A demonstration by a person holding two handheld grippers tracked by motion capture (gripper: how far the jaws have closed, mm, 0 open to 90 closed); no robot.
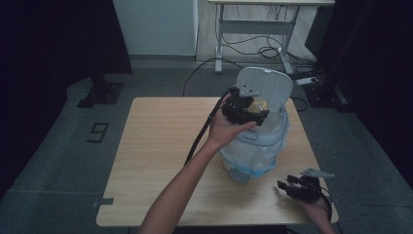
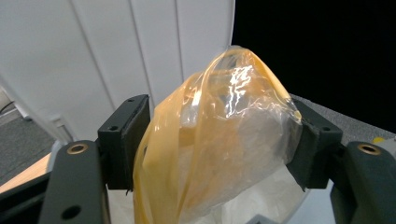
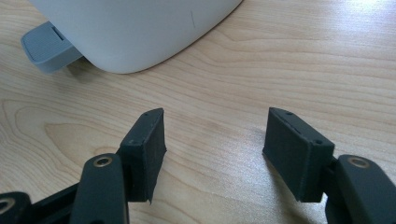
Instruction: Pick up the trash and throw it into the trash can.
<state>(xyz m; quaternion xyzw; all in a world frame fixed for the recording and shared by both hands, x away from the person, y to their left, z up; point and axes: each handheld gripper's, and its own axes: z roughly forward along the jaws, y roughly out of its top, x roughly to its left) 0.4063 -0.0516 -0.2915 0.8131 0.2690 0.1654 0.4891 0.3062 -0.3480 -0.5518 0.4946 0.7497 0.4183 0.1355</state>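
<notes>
Left claw [image 1: 254,108] raised over the open mouth of the pedal bin [image 1: 253,146], just in front of its upright lid [image 1: 265,87]. Jaws clamped on a crumpled yellow-tinted plastic wrapper [image 2: 219,140]; in the left gripper view the wrapper bulges up between both pads and hangs down past them toward the white liner [image 2: 261,196] inside the bin. The ribbed inner face of the lid stands close behind the wrapper. In the high view a patch of yellow shows at the claw's tip, above the bin's rim.

The bin sits on the right half of the wooden bench [image 1: 160,146], its liner folded out over the rim, the grey pedal [image 3: 46,51] at its base on the person's side.

Right claw [image 1: 285,187] low at the near right corner of the bench, beside the bin and apart from it. Jaws spread wide, nothing between them; the right gripper view shows bare wood [image 3: 280,60] between the pads, with the bin's rounded white base and the pedal just ahead.
</notes>
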